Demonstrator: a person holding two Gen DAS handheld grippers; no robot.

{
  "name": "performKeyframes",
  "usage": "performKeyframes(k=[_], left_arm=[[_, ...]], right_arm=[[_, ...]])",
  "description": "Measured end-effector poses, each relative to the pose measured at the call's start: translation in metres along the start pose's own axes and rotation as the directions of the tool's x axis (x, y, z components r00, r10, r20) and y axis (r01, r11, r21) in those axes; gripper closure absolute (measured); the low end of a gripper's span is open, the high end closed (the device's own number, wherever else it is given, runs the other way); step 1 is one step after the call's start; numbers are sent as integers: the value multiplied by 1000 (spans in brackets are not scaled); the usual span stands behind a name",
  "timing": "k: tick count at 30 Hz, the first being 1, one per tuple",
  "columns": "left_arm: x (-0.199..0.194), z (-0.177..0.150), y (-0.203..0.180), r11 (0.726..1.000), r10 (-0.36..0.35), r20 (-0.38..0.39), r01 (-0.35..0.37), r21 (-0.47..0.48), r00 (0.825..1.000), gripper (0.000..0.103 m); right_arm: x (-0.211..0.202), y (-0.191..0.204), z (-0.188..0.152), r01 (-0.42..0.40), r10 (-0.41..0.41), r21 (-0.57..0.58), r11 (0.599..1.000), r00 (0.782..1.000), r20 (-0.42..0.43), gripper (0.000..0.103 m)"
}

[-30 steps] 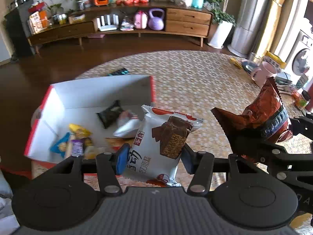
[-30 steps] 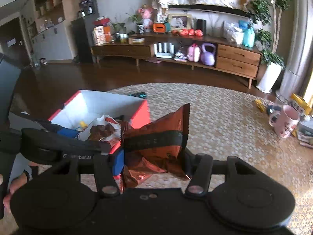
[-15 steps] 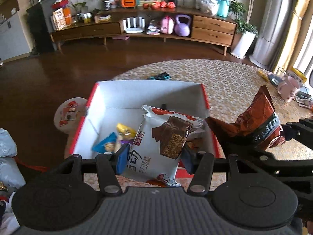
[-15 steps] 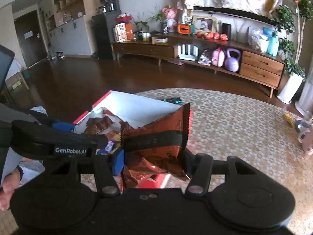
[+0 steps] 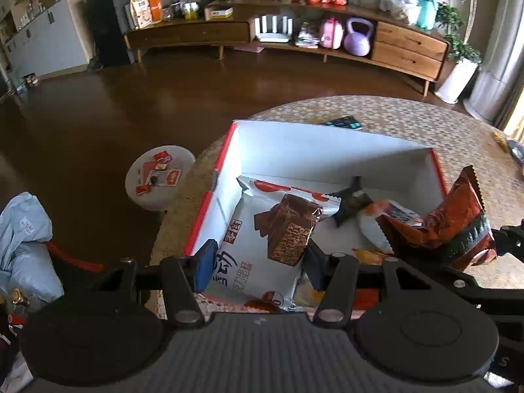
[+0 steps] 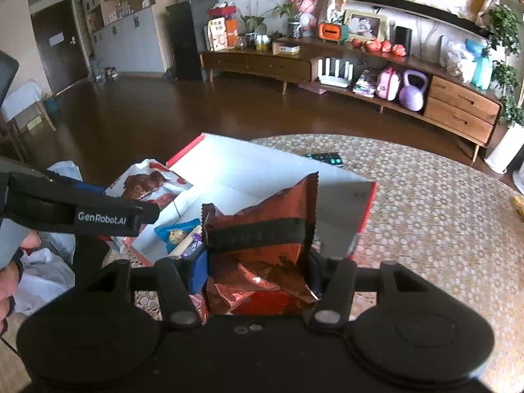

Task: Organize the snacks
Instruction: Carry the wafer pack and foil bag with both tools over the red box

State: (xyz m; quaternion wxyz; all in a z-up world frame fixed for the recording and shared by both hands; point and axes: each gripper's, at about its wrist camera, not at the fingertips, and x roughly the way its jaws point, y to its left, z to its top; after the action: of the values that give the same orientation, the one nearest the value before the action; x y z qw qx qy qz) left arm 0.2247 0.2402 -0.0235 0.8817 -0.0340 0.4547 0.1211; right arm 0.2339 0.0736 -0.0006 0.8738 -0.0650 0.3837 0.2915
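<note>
My left gripper [image 5: 258, 268] is shut on a white wafer snack bag [image 5: 262, 249] and holds it over the near left part of the red-edged white box [image 5: 314, 150]. My right gripper [image 6: 258, 271] is shut on a red-brown foil snack bag [image 6: 262, 222], held over the box's near right side; that bag also shows in the left wrist view [image 5: 452, 222]. The box [image 6: 262, 170] holds several small snacks, among them a black packet [image 5: 350, 203] and a blue packet [image 6: 177, 232]. The white bag shows at left in the right wrist view [image 6: 147, 183].
The box sits at the edge of a round woven-top table [image 6: 425, 216]. A remote [image 5: 344, 121] lies behind the box. A small white stool [image 5: 157, 177] with red packets stands on the dark floor to the left. Plastic bags [image 5: 26, 242] lie at the near left.
Both grippers have moved left with their bags, from beside the box to over it. The box now lies straight ahead in both views.
</note>
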Motion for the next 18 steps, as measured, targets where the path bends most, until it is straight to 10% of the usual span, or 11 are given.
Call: performKeyframes(k=[18], left_arm=[[71,-1,5,1000,3,-59,-3,1,998,48]], right_arm=[[63,5,6,-6,5,-12,1000,997,-83,46]])
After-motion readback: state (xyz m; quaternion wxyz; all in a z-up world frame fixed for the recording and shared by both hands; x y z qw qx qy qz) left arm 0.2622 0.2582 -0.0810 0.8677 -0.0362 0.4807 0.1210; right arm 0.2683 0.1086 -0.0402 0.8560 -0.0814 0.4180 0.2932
